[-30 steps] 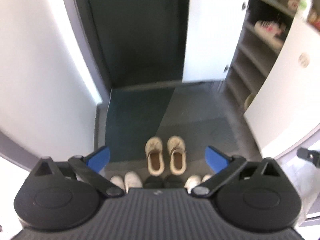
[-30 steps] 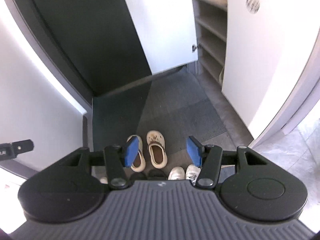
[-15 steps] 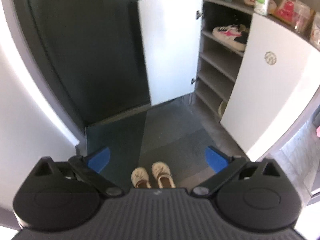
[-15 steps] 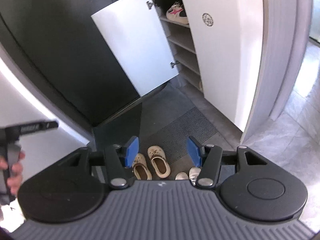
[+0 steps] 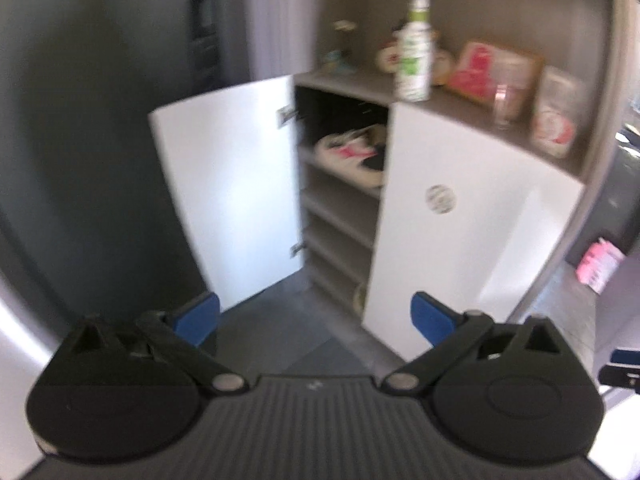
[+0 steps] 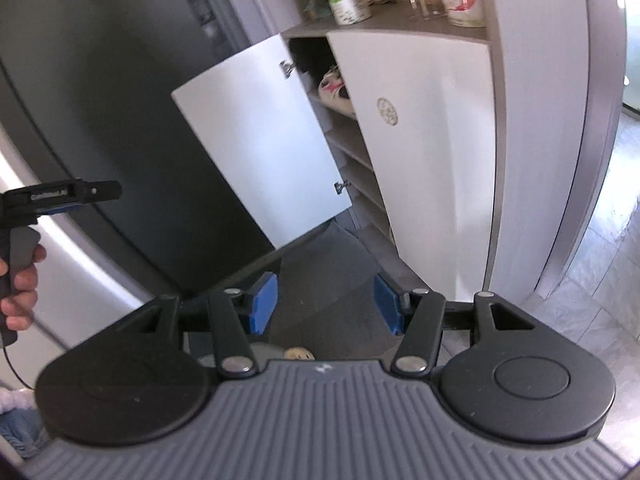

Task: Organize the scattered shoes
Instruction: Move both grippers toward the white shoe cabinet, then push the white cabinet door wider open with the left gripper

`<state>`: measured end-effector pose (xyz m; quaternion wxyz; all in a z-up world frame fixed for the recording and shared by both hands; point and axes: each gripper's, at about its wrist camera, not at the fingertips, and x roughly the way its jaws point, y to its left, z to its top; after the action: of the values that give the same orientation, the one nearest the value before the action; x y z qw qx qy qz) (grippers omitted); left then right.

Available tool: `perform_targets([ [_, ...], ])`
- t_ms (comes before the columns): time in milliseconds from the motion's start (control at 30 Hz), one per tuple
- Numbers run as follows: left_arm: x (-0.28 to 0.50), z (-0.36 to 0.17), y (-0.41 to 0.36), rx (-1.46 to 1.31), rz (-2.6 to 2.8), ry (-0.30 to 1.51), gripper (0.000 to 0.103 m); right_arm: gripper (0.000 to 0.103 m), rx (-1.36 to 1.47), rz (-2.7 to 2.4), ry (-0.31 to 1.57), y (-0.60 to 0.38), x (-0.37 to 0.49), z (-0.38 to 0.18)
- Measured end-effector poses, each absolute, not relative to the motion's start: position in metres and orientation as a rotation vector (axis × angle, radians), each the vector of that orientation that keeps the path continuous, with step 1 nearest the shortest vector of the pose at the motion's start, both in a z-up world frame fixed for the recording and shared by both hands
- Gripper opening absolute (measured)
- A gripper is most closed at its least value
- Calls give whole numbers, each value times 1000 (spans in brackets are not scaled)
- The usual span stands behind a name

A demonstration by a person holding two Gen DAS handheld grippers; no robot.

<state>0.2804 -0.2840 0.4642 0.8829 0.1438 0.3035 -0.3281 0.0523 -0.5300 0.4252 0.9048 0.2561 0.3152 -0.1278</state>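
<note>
My left gripper is open wide and empty, raised and facing a white shoe cabinet. Its left door stands open. A white and pink sneaker lies on the top shelf; the shelves below look bare. My right gripper is open and empty, facing the same cabinet. The sneaker shows there too. Only the toe of a beige shoe on the floor peeks over the right gripper's body. The left gripper also shows in the right wrist view, held in a hand.
A dark mat covers the floor before the cabinet. On the cabinet top stand a white-green bottle, boxes and jars. A dark door is to the left. Pale tiles lie to the right.
Both grippers have tilted up from the floor toward the cabinet. The rows of shoes on the floor have dropped out of view. Both stay open.
</note>
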Motion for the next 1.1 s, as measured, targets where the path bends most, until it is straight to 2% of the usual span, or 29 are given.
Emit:
perform_targets([
  [233, 352, 454, -351, 328, -884, 572, 102, 57, 562, -349, 657, -551, 84, 414],
  [300, 382, 441, -380, 368, -904, 555, 98, 57, 550, -391, 671, -560, 103, 409],
  [567, 531, 403, -484, 479, -1273, 518, 98, 57, 477, -590, 724, -595, 202, 383],
  [667, 585, 402, -520, 550, -1400, 540, 96, 57, 550, -770, 747, -602, 247, 391],
  [833, 641, 395, -559, 617, -1612, 490, 96, 57, 635, -882, 674, -593, 309, 415],
  [867, 645, 394, -562, 622, -1627, 489, 96, 58, 636, -892, 659, -588, 321, 417],
  [933, 657, 388, -577, 631, -1698, 480, 96, 76, 666, -934, 641, -580, 336, 418],
  [967, 661, 386, -582, 633, -1724, 478, 96, 91, 667, -976, 635, -575, 340, 419],
  [1000, 664, 380, -588, 643, -1763, 470, 96, 95, 663, -1042, 623, -568, 346, 420],
  [1100, 667, 365, -599, 676, -1844, 433, 96, 95, 709, -1130, 588, -551, 351, 420],
])
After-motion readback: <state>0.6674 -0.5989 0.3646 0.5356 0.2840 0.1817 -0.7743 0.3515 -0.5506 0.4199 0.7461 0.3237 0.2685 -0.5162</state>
